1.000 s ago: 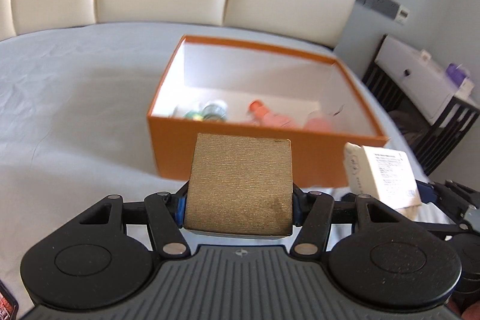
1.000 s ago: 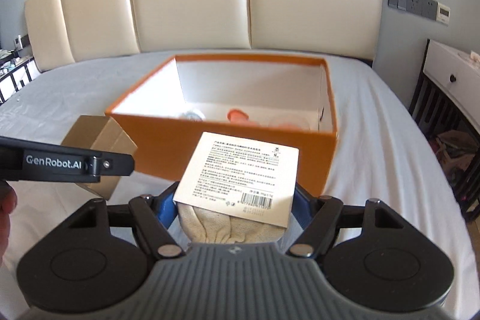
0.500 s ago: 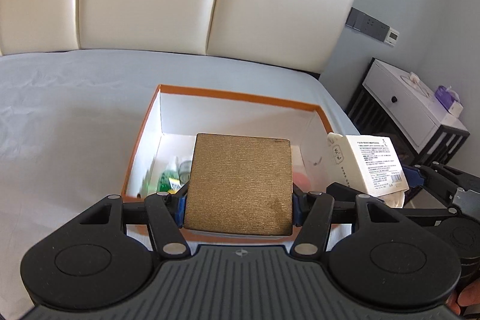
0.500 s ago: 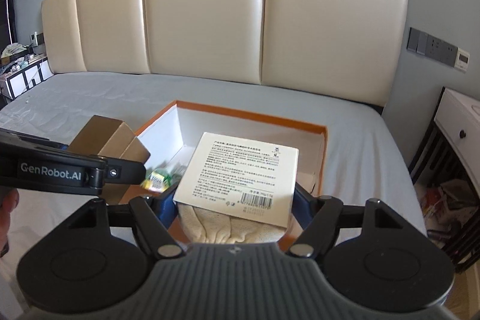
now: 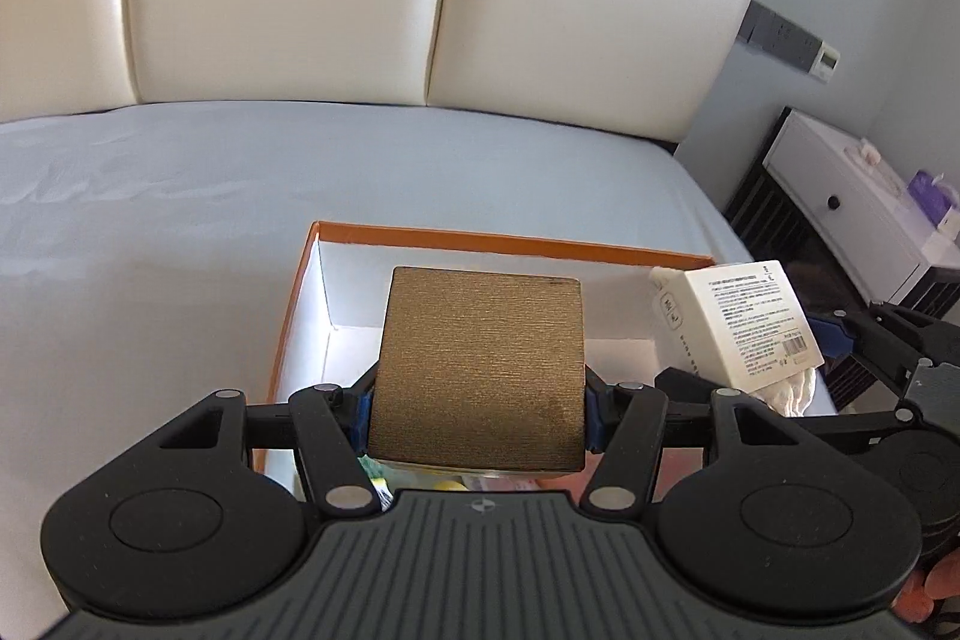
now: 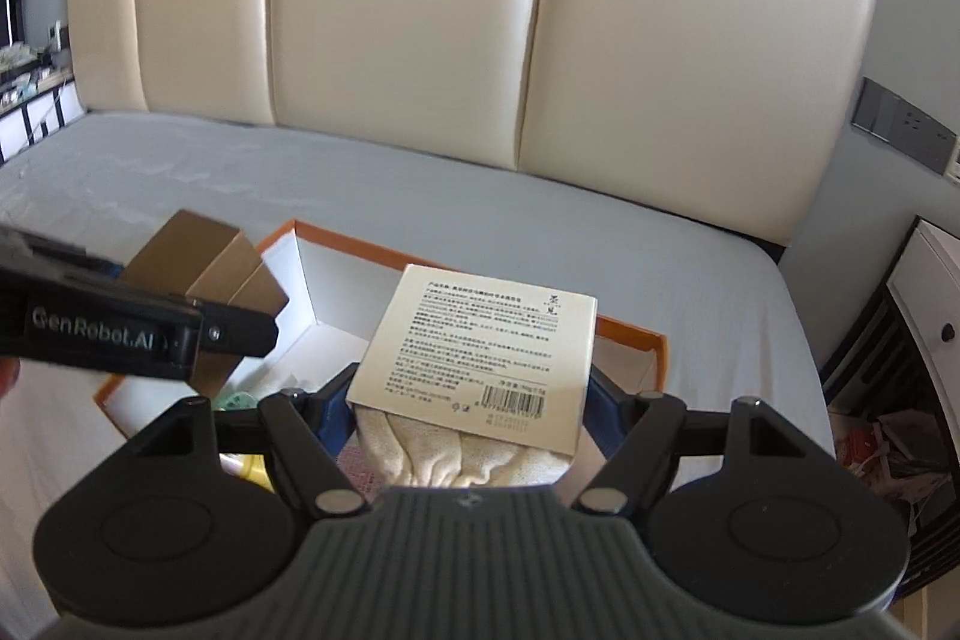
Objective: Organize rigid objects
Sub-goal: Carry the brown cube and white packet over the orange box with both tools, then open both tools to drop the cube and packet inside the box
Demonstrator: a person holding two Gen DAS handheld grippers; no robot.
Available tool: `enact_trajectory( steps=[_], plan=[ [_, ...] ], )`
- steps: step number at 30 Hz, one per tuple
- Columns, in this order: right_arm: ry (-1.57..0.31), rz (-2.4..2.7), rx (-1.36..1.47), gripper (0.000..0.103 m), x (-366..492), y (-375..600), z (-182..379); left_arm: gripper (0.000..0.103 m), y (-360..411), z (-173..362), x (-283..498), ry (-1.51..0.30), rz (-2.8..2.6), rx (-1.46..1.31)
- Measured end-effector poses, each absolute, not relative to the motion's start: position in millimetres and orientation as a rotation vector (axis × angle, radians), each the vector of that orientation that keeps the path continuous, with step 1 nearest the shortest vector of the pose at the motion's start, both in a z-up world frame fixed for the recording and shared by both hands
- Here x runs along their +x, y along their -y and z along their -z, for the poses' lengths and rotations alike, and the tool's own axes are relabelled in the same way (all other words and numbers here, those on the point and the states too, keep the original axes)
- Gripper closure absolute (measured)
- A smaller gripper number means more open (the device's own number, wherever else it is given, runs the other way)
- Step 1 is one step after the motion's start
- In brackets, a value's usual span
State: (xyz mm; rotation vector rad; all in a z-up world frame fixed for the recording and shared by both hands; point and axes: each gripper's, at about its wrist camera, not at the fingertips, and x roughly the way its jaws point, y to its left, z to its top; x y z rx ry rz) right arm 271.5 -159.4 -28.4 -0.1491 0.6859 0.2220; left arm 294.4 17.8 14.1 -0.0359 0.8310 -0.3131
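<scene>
My left gripper (image 5: 477, 409) pinches a gold-brown box (image 5: 480, 370) from both sides, its blue pads pressed flat against the box's walls. The box sits level between the fingers and hangs over the open orange storage box (image 5: 510, 244), hiding most of what lies inside; only bits of yellow and green show under its near edge.

My right gripper (image 6: 468, 412) clamps a white carton (image 6: 480, 346) with printed text and a barcode on its upper face. A cream knitted cloth (image 6: 462, 445) bulges out of the carton's near end, toward the camera. This carton also hangs above the orange storage box (image 6: 630, 334), over its right part.

In the left view the white carton (image 5: 738, 328) shows at the right, beside the gold-brown box and apart from it. In the right view the gold-brown box (image 6: 204, 268) shows at the left, behind the black arm of my left gripper (image 6: 138, 328).

The storage box rests on a pale grey bed sheet (image 6: 540, 220). Behind it stands a cream padded headboard (image 6: 420, 10). Farther right there is a white bedside cabinet (image 5: 852, 196) and a wall switch panel (image 6: 900, 130).
</scene>
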Motion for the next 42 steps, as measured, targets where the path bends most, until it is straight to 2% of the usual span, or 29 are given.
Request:
enact_trajectory(
  steps=[6, 20, 30, 33, 42],
  plan=[
    [-0.777, -0.279, -0.196, 0.03, 309.5, 144.6, 60.1, 0.035, -6.5, 8.3, 325.1, -0.881, 0.301, 0.096],
    [-1.03, -0.211, -0.166, 0.03, 384.3, 141.4, 114.8, 0.035, 7.6, 64.9, 384.5, -1.046, 0.291, 0.017],
    [-1.123, -0.151, -0.142, 0.03, 393.8, 142.1, 122.4, 0.035, 11.8, 82.1, 397.5, -1.097, 0.193, -0.073],
    [-1.098, -0.152, -0.177, 0.02, 385.3, 139.7, 111.1, 0.035, 1.5, 81.8, 392.3, -1.11, 0.172, -0.101],
    [-1.113, -0.143, -0.293, 0.02, 369.7, 114.4, 98.0, 0.035, 5.1, 99.6, 378.5, -1.116, 0.17, -0.036]
  ],
)
